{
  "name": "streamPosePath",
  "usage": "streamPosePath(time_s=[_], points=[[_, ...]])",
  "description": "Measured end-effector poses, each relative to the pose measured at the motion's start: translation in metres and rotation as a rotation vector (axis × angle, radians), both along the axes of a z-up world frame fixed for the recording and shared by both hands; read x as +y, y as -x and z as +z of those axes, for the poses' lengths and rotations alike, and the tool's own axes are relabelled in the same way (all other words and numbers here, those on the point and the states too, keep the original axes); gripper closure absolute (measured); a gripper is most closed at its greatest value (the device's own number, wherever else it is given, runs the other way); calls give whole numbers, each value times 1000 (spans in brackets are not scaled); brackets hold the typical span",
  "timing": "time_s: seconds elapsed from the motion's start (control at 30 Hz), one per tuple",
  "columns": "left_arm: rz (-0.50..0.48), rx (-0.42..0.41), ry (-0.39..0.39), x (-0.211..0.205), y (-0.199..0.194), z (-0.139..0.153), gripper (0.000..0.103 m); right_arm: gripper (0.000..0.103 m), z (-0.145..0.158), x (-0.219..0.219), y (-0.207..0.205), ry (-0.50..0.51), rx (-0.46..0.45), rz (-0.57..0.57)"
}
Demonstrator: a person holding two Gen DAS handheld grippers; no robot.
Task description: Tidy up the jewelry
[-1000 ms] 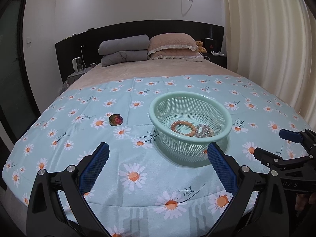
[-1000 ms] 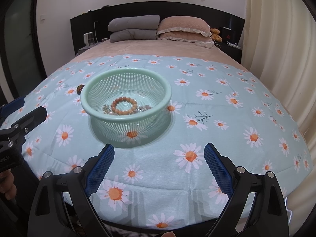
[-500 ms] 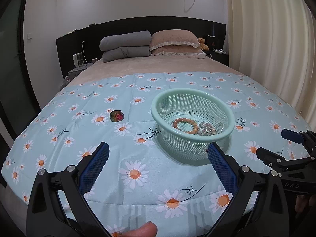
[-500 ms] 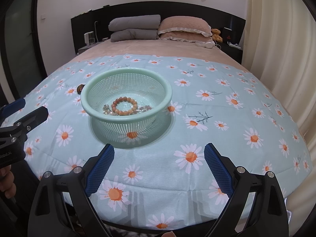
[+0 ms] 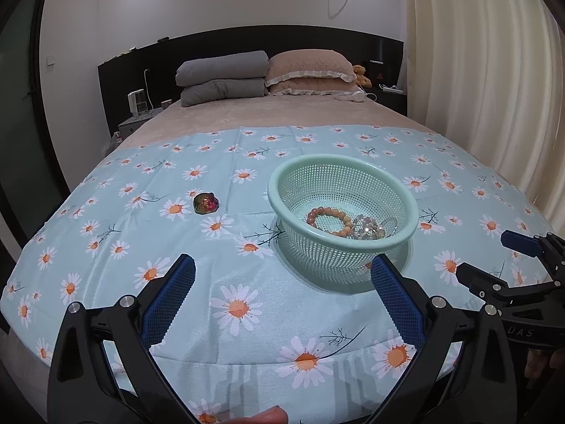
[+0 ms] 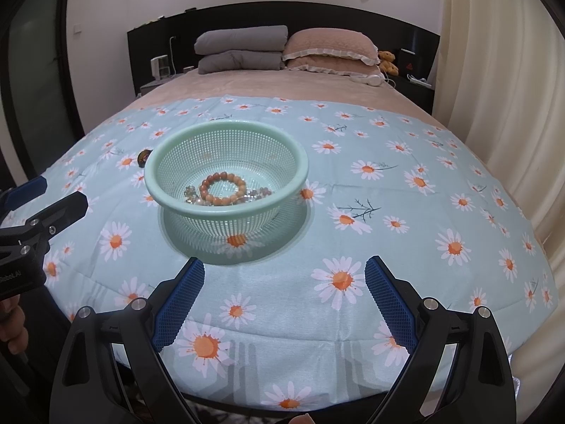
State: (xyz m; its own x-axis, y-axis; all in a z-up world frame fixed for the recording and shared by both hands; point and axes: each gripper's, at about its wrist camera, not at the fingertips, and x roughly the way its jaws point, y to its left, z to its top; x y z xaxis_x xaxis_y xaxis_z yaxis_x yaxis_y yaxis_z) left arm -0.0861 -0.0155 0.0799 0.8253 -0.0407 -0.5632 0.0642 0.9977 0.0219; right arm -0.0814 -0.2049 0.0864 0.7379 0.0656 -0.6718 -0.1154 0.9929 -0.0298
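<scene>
A mint green mesh basket (image 5: 282,190) (image 6: 226,212) stands on the daisy-print cloth on the bed. Inside it lie a brown bead bracelet (image 5: 330,221) (image 6: 222,188) and a clear crystal bracelet (image 5: 367,229) (image 6: 192,194). A dark iridescent jewel (image 5: 206,203) lies on the cloth left of the basket; only its edge shows in the right wrist view (image 6: 143,158). My left gripper (image 5: 282,296) is open and empty, near the bed's front edge. My right gripper (image 6: 284,298) is open and empty, in front of the basket.
The daisy cloth (image 5: 247,282) covers the near half of the bed. Pillows (image 5: 310,70) and folded grey bedding (image 5: 222,77) lie at the headboard. A curtain (image 5: 494,70) hangs on the right. A nightstand with a small heater (image 5: 137,102) stands at far left.
The left gripper has drawn back and risen a little, so the basket and jewel sit farther off. The right gripper has barely moved. Both stay open.
</scene>
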Motion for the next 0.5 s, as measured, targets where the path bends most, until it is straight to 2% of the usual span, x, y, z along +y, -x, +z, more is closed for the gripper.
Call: streamPosePath(time_s=[0.27,0.33,0.5], points=[[-11,-22,-3,-1,3,1,5,15,0,0,0,1,0,1],[-22,-52,-7,-1,7,1,5,15,0,0,0,1,1,1],[20,-69,-41,-3,8,6,5,15,-1,0,-1,1,3,0]])
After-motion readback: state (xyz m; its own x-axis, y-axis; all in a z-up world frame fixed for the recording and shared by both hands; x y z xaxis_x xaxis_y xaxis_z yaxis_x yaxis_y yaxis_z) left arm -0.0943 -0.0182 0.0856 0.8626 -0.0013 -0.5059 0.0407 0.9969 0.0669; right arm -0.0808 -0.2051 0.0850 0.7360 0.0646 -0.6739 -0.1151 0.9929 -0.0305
